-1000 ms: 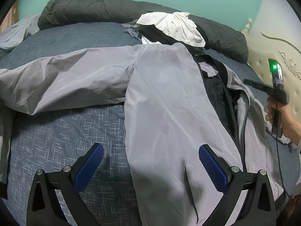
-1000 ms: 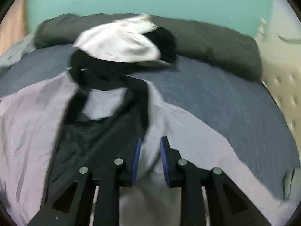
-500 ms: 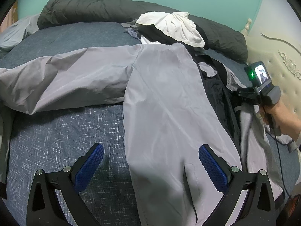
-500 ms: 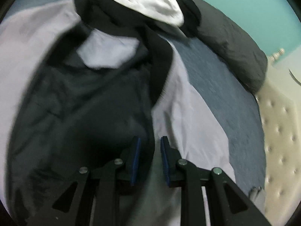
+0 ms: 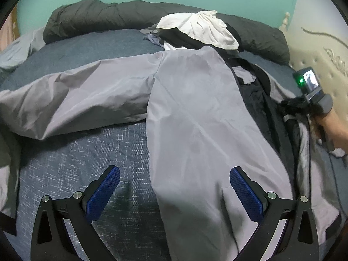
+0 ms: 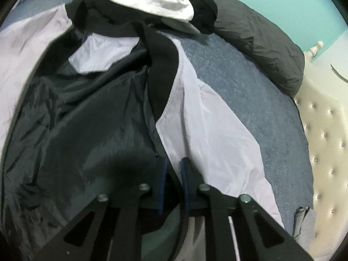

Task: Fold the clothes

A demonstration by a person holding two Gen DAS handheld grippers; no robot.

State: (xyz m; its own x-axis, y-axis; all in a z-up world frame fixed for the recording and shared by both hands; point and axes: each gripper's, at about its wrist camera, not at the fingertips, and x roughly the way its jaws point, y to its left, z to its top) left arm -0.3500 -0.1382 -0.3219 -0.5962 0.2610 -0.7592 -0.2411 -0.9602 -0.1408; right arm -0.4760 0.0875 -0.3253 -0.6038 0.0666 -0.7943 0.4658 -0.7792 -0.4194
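Grey jacket (image 5: 195,113) spread across the bed (image 5: 65,148), one sleeve stretched toward the left edge, front open with dark lining (image 6: 87,119) showing. Near the far edge, heaped clothes: white garment (image 5: 202,30) on top of black ones, dark rolled duvet (image 5: 104,15) behind, cream tufted headboard (image 6: 322,130) at the right edge. Left gripper (image 5: 175,193) hovering over the jacket's lower part, fingers (image 5: 102,193) wide apart, nothing between them touching the pads. Right gripper (image 6: 174,182) low over the jacket's open front edge, fingers (image 6: 162,184) nearly together and closing on the dark front edge, fabric between them. Right hand (image 5: 332,128) visible from the left wrist, near the bed's right edge.
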